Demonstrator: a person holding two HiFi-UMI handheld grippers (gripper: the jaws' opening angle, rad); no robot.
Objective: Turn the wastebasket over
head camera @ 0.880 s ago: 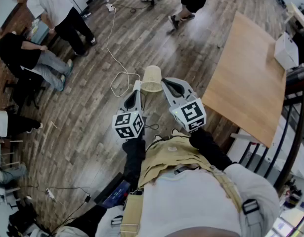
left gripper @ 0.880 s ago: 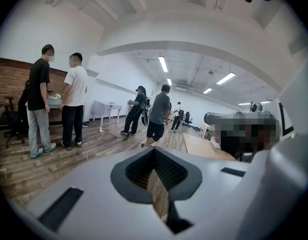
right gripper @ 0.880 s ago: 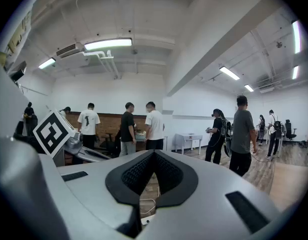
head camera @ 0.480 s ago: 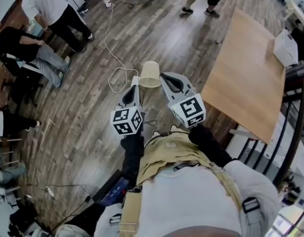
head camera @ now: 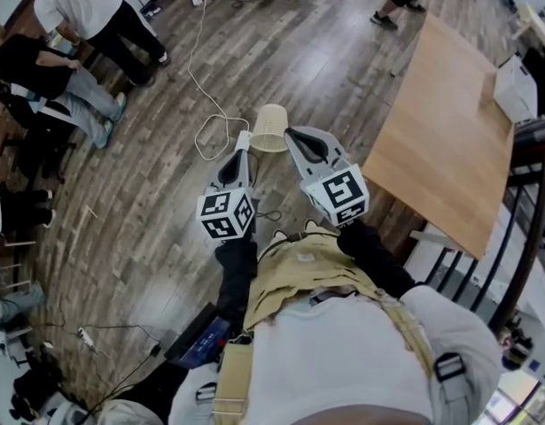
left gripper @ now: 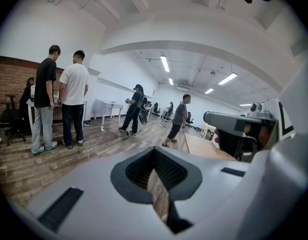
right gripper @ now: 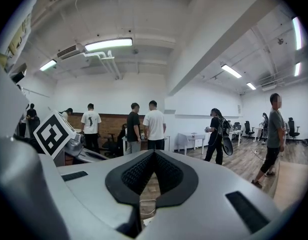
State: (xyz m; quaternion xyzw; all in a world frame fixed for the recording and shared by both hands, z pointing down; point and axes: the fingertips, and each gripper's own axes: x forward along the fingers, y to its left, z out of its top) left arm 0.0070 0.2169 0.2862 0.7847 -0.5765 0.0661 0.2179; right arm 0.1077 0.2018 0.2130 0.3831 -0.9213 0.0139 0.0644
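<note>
The wastebasket (head camera: 271,127) is sitting on the wood floor (head camera: 157,202), just ahead of both grippers and between their tips. It is looking light, with thin pale mesh walls that are probably giving under a squeeze, so the rim is seeming the surest hold. The left gripper (head camera: 244,142) and right gripper (head camera: 292,135) are both pinching closed on nothing. A white cable (head camera: 210,136) is lying just beside it, and the table (head camera: 440,131) is standing well apart.

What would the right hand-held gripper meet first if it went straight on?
Probably nothing near: the right hand-held gripper points about level, likely passing above the wastebasket; only distant standing people lie ahead.
</note>
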